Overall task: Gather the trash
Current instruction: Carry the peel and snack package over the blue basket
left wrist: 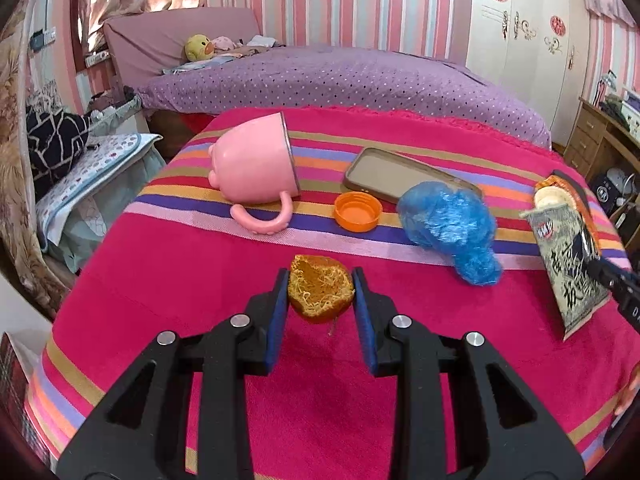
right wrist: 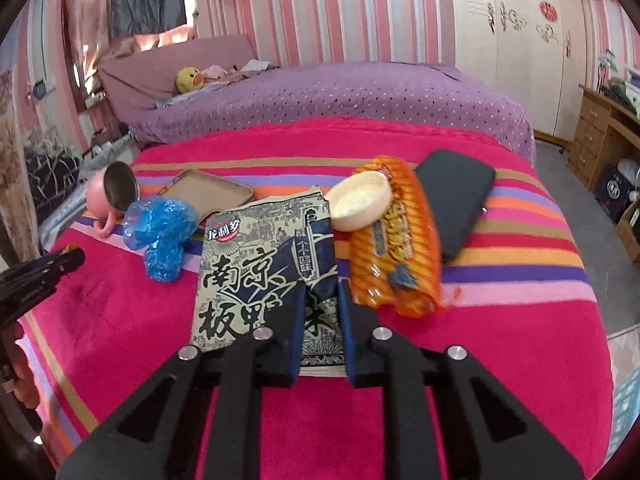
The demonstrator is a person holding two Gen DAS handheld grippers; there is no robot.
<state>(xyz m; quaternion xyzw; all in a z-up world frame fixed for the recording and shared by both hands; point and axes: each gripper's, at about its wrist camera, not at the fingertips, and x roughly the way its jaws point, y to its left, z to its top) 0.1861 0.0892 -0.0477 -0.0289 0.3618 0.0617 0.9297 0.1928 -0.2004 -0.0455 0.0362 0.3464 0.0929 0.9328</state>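
The left tool clamps an orange peel just above the striped pink table. The right tool pinches a grey snack packet, beside an orange wrapper and blue plastic.

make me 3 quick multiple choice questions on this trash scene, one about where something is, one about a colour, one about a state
1. Where does the orange bottle cap lie?
A. inside the pink mug
B. on the striped cloth, between the pink mug and the blue plastic bag
C. on the bed

2. What colour is the crumpled plastic bag?
A. blue
B. green
C. white

3. What does the left gripper hold?
A. nothing
B. the phone case
C. the orange peel

Answers:
1 B, the cap sits open side up on the cloth between the two.
2 A, it is bright blue in both views.
3 C, both pads press on the peel's sides.
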